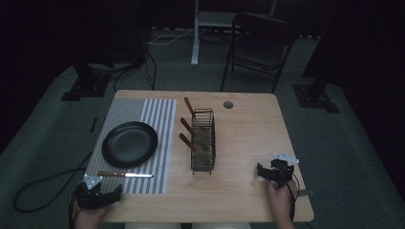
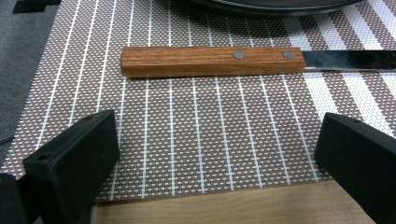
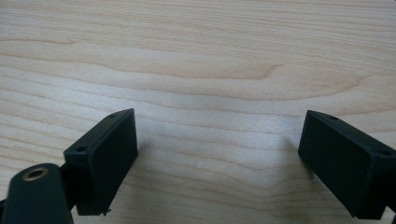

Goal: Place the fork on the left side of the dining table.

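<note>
knife (image 2: 212,60) on striped mat, just ahead of open left claw (image 2: 219,154)

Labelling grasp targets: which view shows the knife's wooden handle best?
The left gripper view: the knife handle lies close and sharp on the striped placemat, both rivets visible. The high view shows the knife whole but small and dim, below the black plate. The right gripper view looks at bare table.

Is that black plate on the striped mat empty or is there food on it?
Empty. The high view shows the black plate bare; the knife lies beside it.
</note>
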Tool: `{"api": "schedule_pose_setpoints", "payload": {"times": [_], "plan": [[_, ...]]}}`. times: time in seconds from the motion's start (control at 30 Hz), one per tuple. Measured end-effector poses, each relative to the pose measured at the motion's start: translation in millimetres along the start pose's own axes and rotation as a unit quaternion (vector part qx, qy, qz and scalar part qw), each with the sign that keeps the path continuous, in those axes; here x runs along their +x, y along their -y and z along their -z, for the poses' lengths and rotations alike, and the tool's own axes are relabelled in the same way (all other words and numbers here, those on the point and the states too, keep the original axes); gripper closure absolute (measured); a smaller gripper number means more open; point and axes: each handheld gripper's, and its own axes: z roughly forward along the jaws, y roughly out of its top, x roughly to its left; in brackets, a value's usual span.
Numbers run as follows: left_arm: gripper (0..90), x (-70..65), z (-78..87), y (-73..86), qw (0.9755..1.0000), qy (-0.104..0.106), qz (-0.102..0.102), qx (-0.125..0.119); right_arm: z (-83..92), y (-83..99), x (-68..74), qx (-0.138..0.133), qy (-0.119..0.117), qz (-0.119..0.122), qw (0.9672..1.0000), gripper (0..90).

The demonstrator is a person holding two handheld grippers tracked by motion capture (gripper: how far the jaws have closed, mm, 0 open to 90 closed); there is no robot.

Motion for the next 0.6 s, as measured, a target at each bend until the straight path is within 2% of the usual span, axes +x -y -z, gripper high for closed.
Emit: {"api": "schedule_pose_setpoints", "payload": {"times": [0.3,0.4,0.6], "plan": [[0.0,0.0,-0.1,-0.4,1.0,0.001,0.0,0.002,-0.3,-0.4,-0.1,0.0,-0.001,0.001,1.0,11.4],[0.1,1.6,-0.2,0.0,0.9999,0.007,-0.008,-0.001,-0.3,-0.4,-0.1,0.0,-0.001,0.001,1.0,11.4],[0.4,3.2,0.1,-1.1,0.9998,0.013,-0.011,0.003,-0.3,-0.3,-0.1,0.0,-0.001,0.001,1.0,11.4]]}}
